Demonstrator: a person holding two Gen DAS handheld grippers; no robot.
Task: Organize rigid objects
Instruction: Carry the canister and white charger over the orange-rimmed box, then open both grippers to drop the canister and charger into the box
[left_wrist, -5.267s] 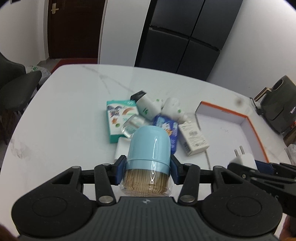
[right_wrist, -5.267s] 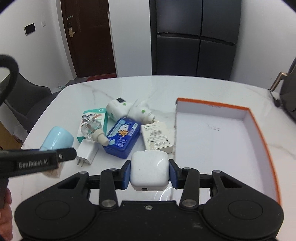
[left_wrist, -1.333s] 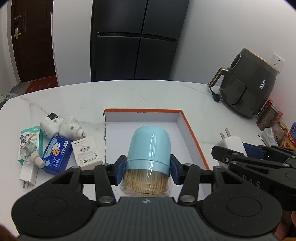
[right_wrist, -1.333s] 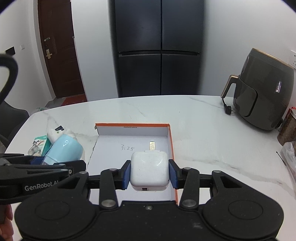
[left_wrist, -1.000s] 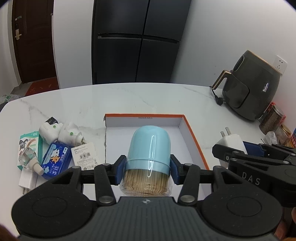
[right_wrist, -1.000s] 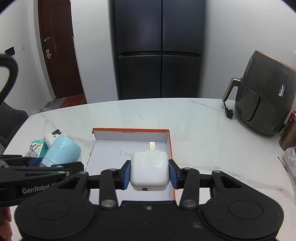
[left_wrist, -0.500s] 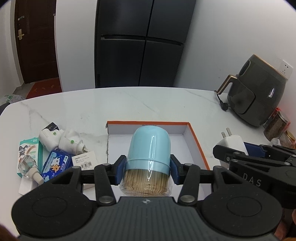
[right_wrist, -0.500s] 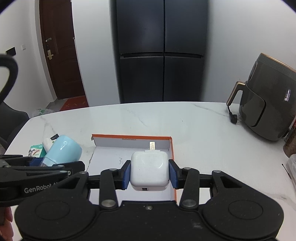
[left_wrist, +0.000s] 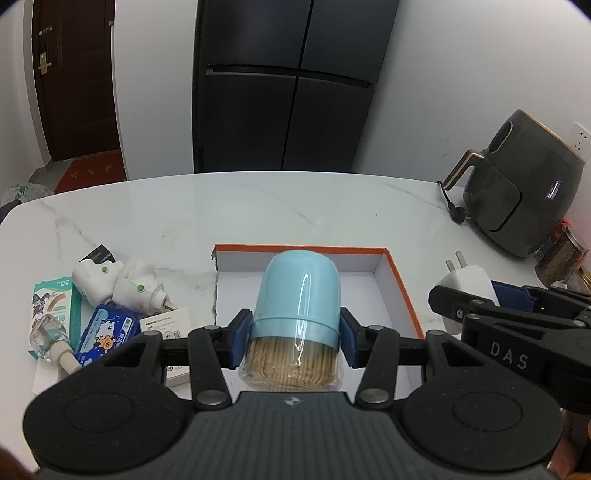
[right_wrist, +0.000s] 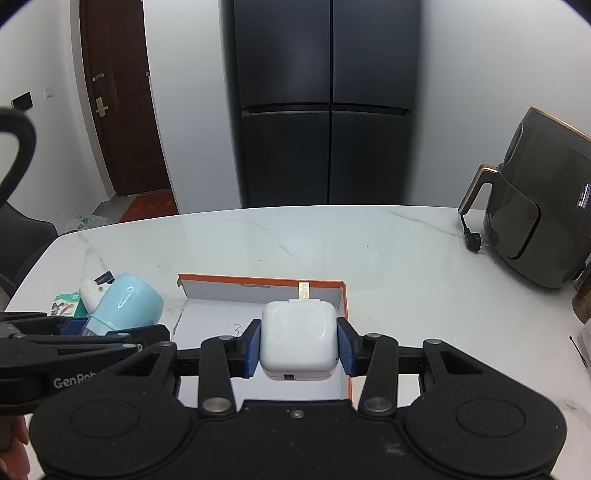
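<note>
In our left gripper (left_wrist: 293, 341) the jaws press on both sides of the blue toothpick jar (left_wrist: 297, 291), and in our right gripper (right_wrist: 299, 345) they clamp the white charger (right_wrist: 298, 338). We hold both above the orange-edged box (left_wrist: 404, 295), which lies on the white marble table (left_wrist: 258, 203). Left of the box sits a pile of small packages (left_wrist: 101, 328), and behind the table we see an air fryer (right_wrist: 539, 221), a black fridge (right_wrist: 325, 99) and a brown door (right_wrist: 118, 99).
</note>
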